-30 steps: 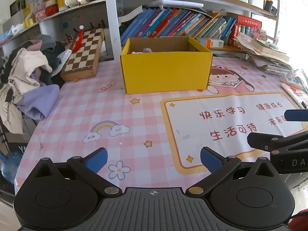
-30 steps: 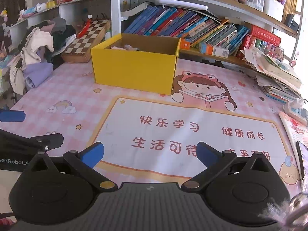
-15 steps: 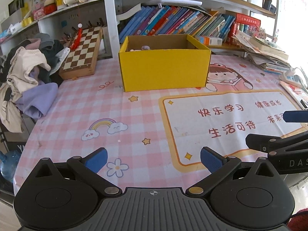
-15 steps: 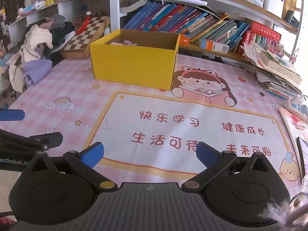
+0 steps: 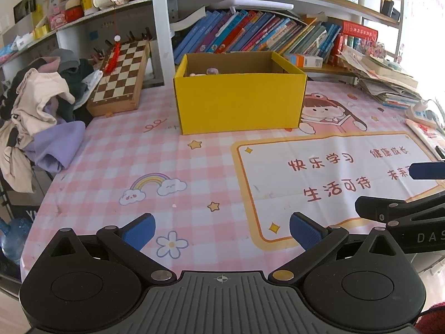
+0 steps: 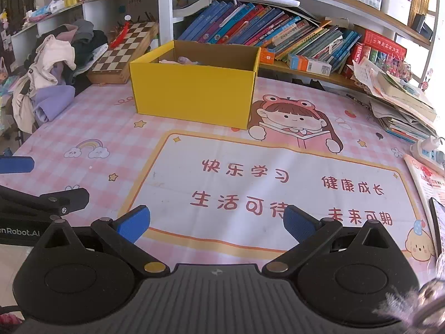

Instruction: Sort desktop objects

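A yellow cardboard box (image 5: 239, 103) stands open at the far middle of the pink checked desk mat (image 5: 116, 164); it also shows in the right wrist view (image 6: 194, 94). Small pale items (image 5: 207, 71) lie inside it, mostly hidden by its wall. My left gripper (image 5: 222, 231) is open and empty, low over the mat's near edge. My right gripper (image 6: 215, 222) is open and empty, over the white panel with red characters (image 6: 267, 183). The right gripper's fingers (image 5: 400, 211) show at the left view's right edge. The left gripper's fingers (image 6: 44, 200) show at the right view's left edge.
A chessboard (image 5: 122, 78) leans at the back left beside a heap of clothes (image 5: 41, 111). Books (image 5: 250, 36) fill the shelf behind the box. Stacked papers (image 6: 403, 105), a power strip (image 6: 428, 153) and a booklet (image 6: 428, 183) lie at the right.
Both grippers have drawn back and risen slightly from the box, staying open and empty. Nothing on the desk has moved.
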A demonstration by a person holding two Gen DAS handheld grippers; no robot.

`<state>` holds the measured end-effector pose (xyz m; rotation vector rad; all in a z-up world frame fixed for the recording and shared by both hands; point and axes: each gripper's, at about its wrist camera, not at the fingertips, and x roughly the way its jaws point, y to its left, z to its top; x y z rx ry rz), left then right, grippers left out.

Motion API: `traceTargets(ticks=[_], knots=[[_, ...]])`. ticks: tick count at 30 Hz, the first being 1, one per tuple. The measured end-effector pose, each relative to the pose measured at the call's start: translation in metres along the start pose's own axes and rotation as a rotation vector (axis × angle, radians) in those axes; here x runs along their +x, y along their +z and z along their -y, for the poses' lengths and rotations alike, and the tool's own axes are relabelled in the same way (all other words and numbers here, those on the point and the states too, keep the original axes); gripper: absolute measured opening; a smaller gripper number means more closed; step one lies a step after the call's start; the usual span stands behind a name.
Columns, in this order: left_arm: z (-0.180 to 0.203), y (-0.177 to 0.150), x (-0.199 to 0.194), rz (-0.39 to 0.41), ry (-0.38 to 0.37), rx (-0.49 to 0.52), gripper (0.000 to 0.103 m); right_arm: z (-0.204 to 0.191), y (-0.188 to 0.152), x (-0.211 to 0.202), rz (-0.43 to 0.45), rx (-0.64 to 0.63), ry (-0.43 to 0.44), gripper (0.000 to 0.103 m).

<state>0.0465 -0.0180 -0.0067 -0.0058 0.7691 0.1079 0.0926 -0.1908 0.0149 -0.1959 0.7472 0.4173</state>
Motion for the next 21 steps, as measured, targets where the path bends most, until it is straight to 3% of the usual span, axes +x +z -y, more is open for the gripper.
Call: traceTargets(ticks=[21], knots=[[-0.0052, -0.0008, -0.0005, 0.007, -0.01, -0.032, 0.103, -0.0024, -0.0006, 0.004, -0.025, -0.003, 0.0, 0.103]])
